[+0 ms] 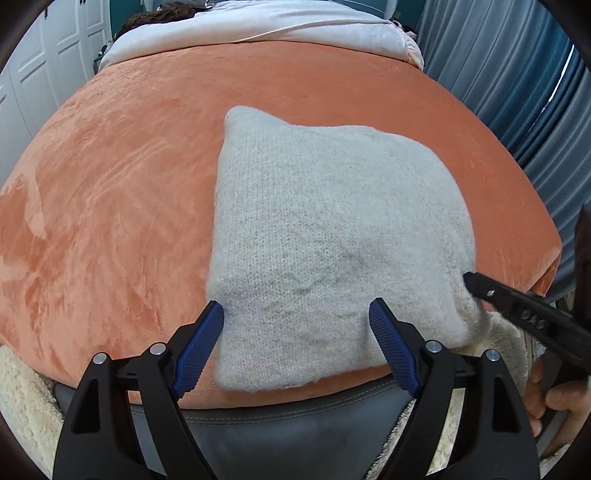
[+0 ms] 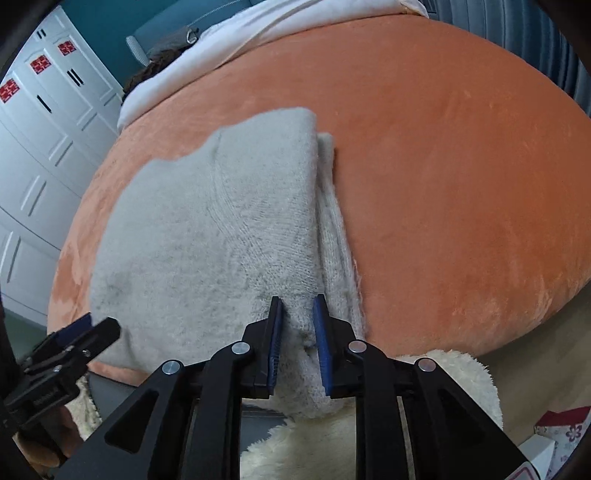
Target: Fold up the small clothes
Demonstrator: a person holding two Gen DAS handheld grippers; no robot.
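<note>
Bed (image 1: 110, 184): an orange plush cover spans both views, with a white duvet (image 1: 258, 26) bunched at the far end. The plush pile offers little grip against knitwear, so any sideways pull you give is likely to drag the whole garment rather than crease it.

Sweater (image 1: 314, 229): a pale grey knit, already folded into a rough rectangle, lies on the near right part of the bed, its near edge at the bed's rim. In the right wrist view a lower layer (image 2: 334, 229) shows along the right side, not flush with the top layer. Lift unevenly and the layers may slide apart and the fold may open; the near right corner already overhangs the rim and could slip off toward the fleecy rug (image 2: 461, 384) below.

Left tongs (image 1: 295, 347): released, jaws spread wide over the near left edge of the sweater, gripping nothing. If you close them here without going lower, they may catch only the top layer.

Right tongs (image 2: 297, 347): clenched on a thick bunch of the sweater's near right corner. The bunch looks bulky between narrow pads (image 2: 275, 350); a quick tug could let it slip out or stretch the knit.
</note>
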